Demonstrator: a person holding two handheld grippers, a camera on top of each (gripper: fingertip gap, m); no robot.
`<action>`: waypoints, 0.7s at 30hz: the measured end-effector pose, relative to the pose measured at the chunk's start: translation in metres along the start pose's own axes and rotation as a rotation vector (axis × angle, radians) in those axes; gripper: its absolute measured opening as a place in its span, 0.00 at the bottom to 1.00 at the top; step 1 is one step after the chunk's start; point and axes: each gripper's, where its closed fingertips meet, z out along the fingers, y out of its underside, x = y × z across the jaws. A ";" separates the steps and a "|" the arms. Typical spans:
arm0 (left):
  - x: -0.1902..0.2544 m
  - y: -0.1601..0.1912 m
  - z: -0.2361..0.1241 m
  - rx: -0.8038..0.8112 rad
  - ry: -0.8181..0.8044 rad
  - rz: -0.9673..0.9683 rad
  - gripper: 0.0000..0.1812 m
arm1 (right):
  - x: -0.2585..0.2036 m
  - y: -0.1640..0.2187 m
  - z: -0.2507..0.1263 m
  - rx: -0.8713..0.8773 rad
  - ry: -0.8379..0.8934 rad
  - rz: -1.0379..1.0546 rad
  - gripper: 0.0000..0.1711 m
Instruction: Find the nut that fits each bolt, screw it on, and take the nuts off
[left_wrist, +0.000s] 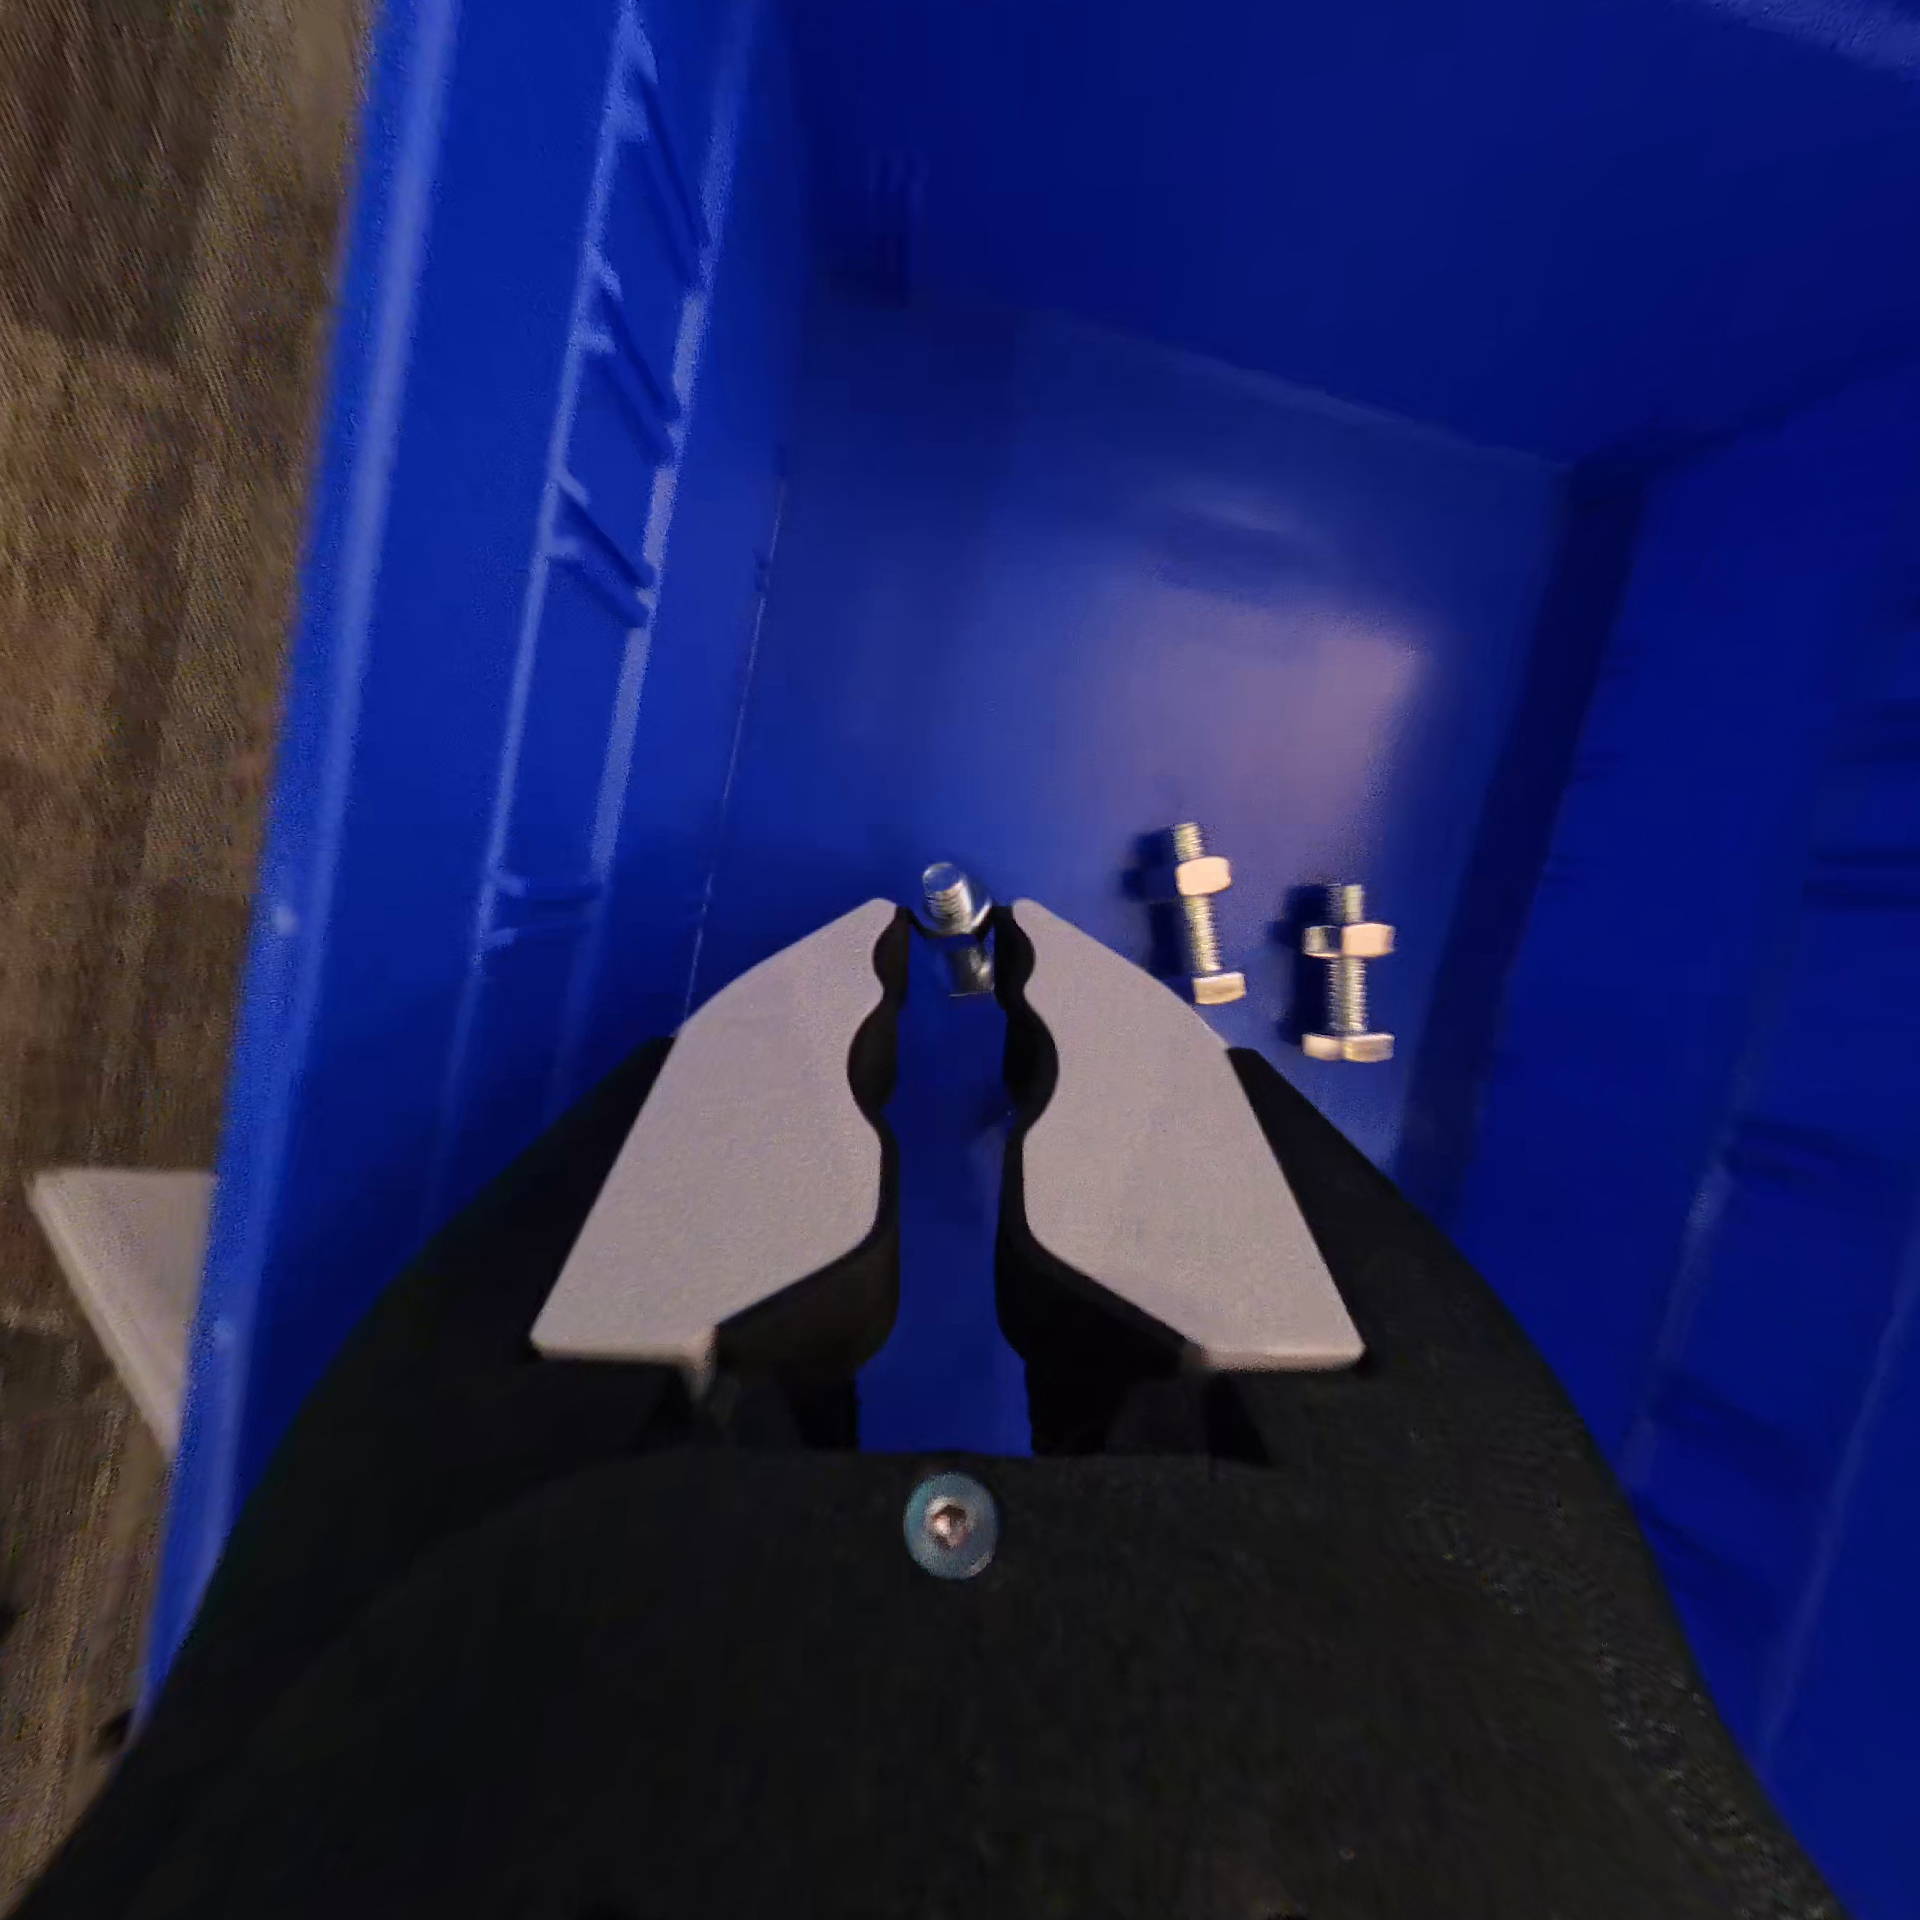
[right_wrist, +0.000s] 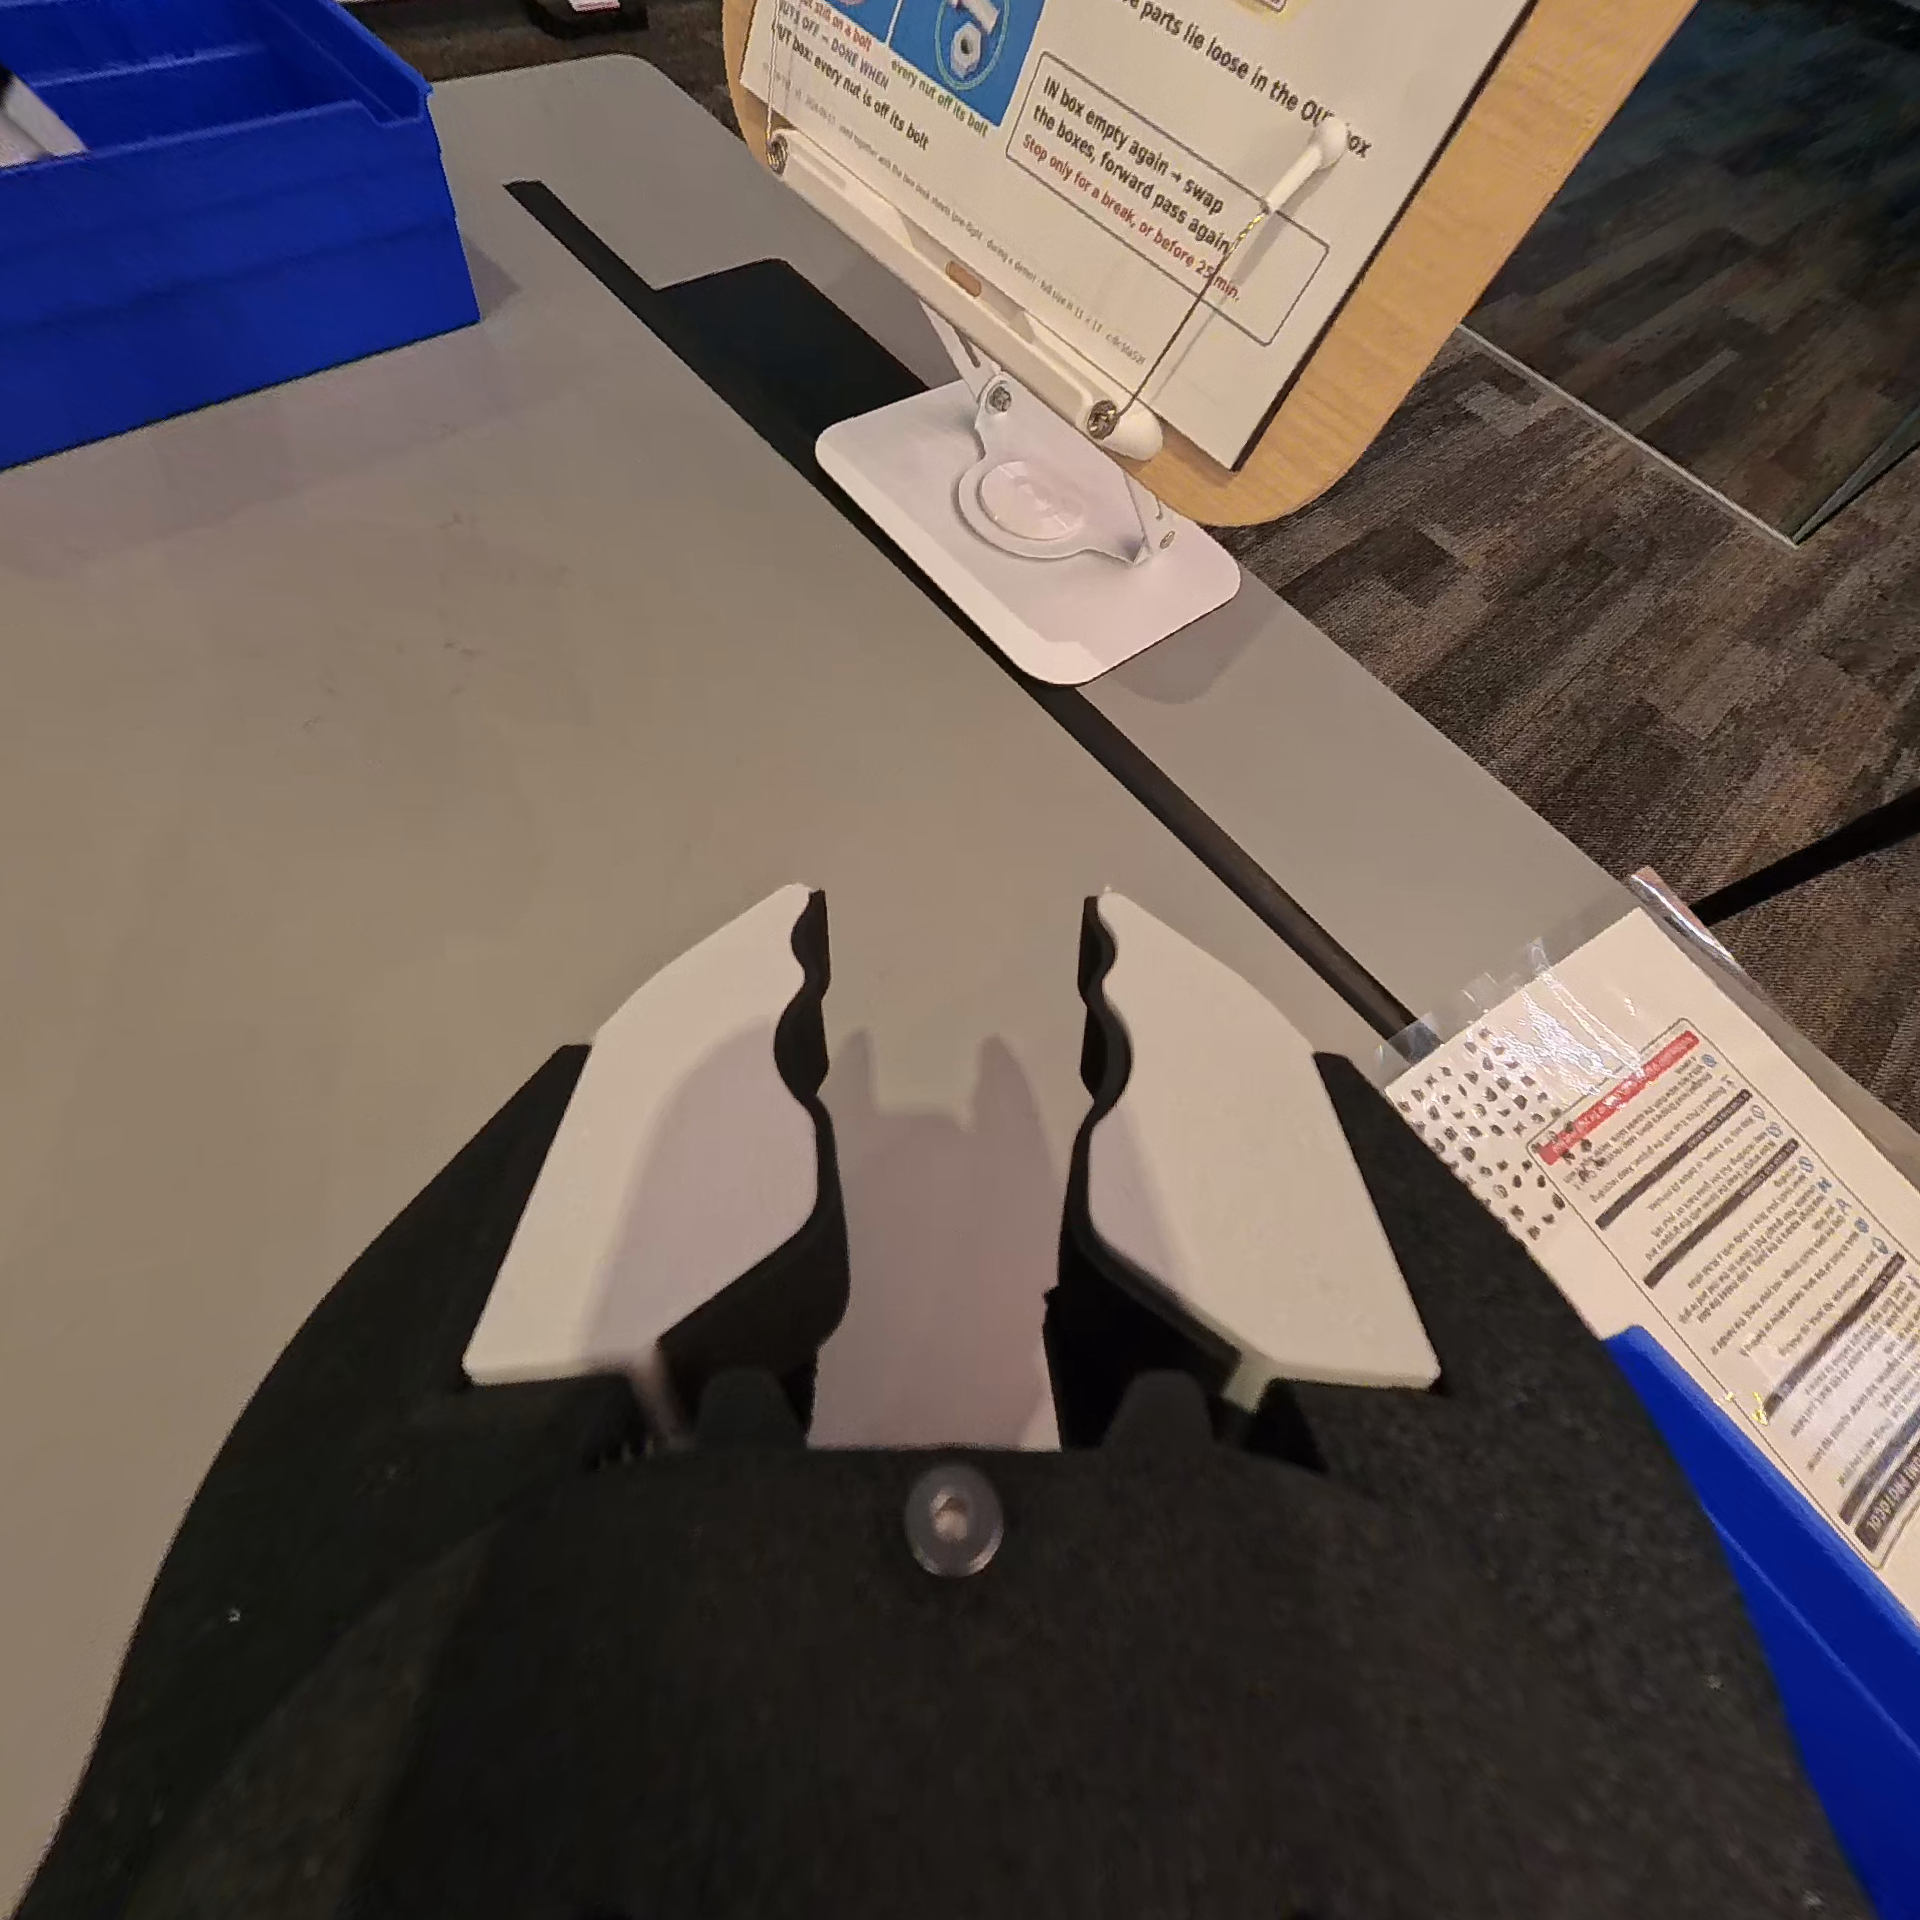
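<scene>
Carpet (left_wrist: 125, 623) fills the far left of the left wrist view, and beside it rises the ribbed wall of a blue bin (left_wrist: 499, 727), into which this camera looks. Only this view shows the fasteners. The left hand-held gripper (left_wrist: 954, 914) is inside the bin, its fingers drawn close together and clamped at the tips on a bolt with a nut (left_wrist: 956, 930), which stands between the pads with its threaded end pointing away. To the right of it, on the bin floor, lie two more bolts with nuts screwed on: the nearer bolt (left_wrist: 1203, 914) just beside the gripper, and the second bolt (left_wrist: 1348, 971) a little further right. They are near each other but do not touch.

The right wrist view shows none of these parts. At its upper left stands another blue box (right_wrist: 208, 239) on the grey bench (right_wrist: 416, 675). In the middle, the right hand-held gripper (right_wrist: 954, 904) hangs over the bare bench with its fingers clearly apart and nothing between them. Behind it a white stand (right_wrist: 1029, 540) carries an instruction board (right_wrist: 1195, 208), and at the right edge lies a printed sheet in plastic (right_wrist: 1662, 1195).
</scene>
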 end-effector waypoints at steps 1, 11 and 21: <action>0.004 -0.007 -0.012 0.058 0.014 0.026 0.08 | -0.001 0.000 0.001 0.001 -0.003 -0.002 0.26; 0.224 -0.014 -0.175 0.521 0.600 0.519 0.08 | -0.089 -0.031 0.029 0.090 -0.273 -0.085 0.24; 0.392 0.064 -0.190 0.588 0.944 0.850 0.08 | -0.176 -0.032 0.044 0.108 -0.491 -0.265 0.25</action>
